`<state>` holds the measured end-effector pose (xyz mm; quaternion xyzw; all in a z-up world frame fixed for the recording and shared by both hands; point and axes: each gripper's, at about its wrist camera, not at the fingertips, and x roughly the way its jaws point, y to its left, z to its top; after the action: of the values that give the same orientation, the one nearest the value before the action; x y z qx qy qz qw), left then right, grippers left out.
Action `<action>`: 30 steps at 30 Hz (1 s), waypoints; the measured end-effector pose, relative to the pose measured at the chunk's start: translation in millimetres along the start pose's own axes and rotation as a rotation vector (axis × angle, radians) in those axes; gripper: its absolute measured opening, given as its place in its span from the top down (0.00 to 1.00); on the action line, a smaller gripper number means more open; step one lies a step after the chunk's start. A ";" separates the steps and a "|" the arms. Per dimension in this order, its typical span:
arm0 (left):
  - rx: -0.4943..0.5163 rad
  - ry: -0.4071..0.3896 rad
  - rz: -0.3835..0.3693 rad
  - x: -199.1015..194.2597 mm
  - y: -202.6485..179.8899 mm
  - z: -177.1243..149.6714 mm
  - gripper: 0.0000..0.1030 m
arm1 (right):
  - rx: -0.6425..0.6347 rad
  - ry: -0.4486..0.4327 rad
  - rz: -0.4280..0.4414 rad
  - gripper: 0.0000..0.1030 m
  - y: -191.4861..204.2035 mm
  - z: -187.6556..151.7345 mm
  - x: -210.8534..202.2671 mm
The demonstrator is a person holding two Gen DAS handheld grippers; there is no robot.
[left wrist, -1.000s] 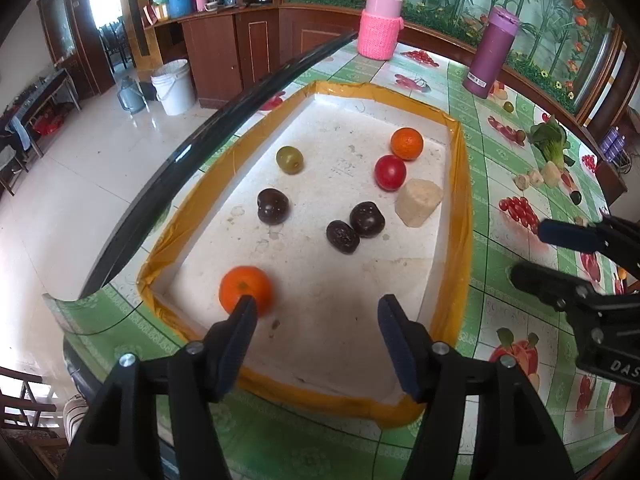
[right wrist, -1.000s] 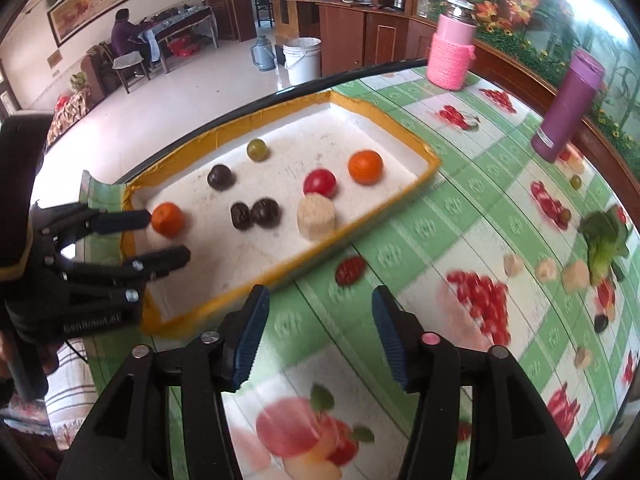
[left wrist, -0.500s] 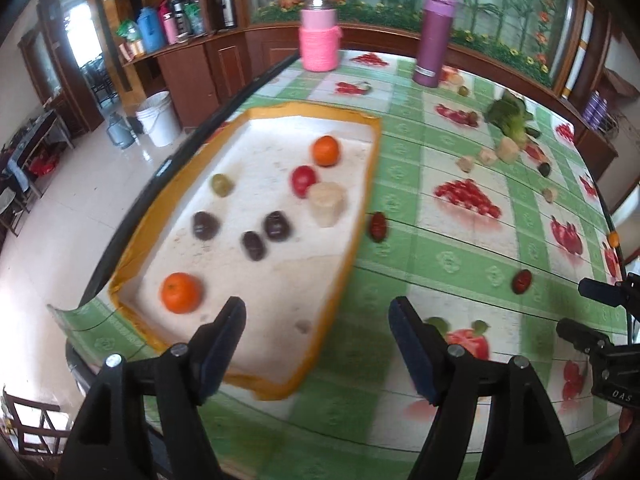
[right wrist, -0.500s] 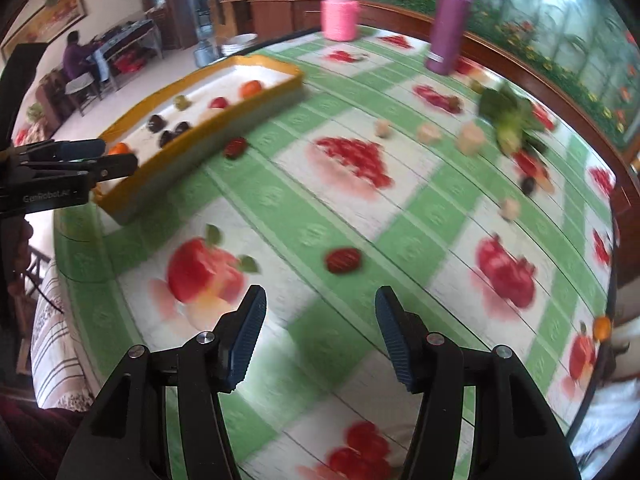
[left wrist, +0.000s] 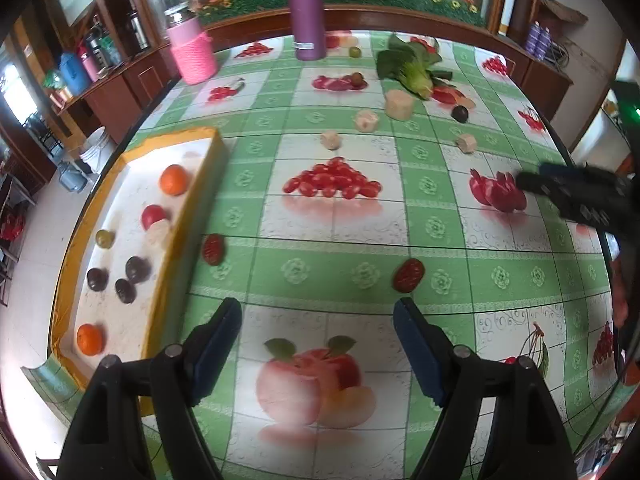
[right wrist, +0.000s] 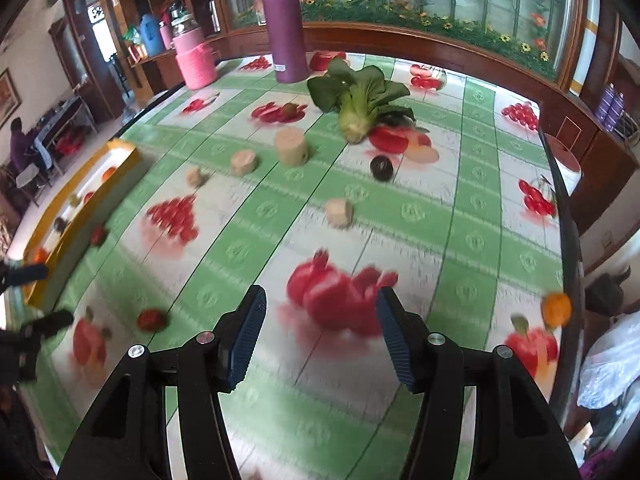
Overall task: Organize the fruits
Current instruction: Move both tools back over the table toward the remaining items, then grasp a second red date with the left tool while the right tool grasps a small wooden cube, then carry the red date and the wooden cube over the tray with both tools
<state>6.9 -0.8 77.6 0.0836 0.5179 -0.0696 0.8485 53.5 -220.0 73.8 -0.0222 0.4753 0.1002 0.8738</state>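
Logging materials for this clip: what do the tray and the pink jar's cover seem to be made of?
Tray: probably white foam board or cardboard, matte and stained, edges wrapped in glossy yellow tape. Pink jar cover: looks like a knitted yarn sleeve, going by its ribbed, fuzzy texture.

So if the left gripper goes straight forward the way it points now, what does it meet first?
Probably nothing real at first: the left gripper points over bare tablecloth. The red fruit lies right of that line; farther on, the small beige chunk may be first, though depth is unclear.
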 end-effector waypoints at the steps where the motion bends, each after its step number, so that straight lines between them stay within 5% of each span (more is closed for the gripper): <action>1: 0.011 0.010 -0.001 2.4 -4.3 1.6 0.22 | -0.003 -0.002 -0.010 0.45 -1.2 6.3 8.6; 8: 0.063 0.057 0.010 15.5 -20.9 7.9 0.22 | -0.004 0.016 -0.006 0.47 -12.1 39.3 63.5; 14: 0.104 0.095 -0.030 32.2 -35.7 15.3 0.22 | -0.100 0.030 -0.054 0.81 -2.4 40.3 82.0; 18: 0.139 0.119 -0.047 47.6 -50.0 17.7 0.23 | -0.070 0.013 -0.022 0.83 -10.1 37.0 75.8; 21: 0.148 0.139 -0.086 58.7 -56.4 18.0 0.53 | -0.041 0.012 0.019 0.83 -15.8 31.7 66.5; 22: 0.146 0.163 -0.114 65.1 -57.4 17.1 0.71 | -0.033 0.010 0.033 0.83 -18.1 28.8 62.2; 30: 0.110 0.128 -0.148 59.0 -50.8 16.1 0.75 | -0.005 -0.001 0.063 0.83 -23.9 14.1 31.6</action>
<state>37.2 -55.7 28.8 0.0956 0.5713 -0.1549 0.8003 86.6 -236.6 53.8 -0.0091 0.4752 0.1288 0.8704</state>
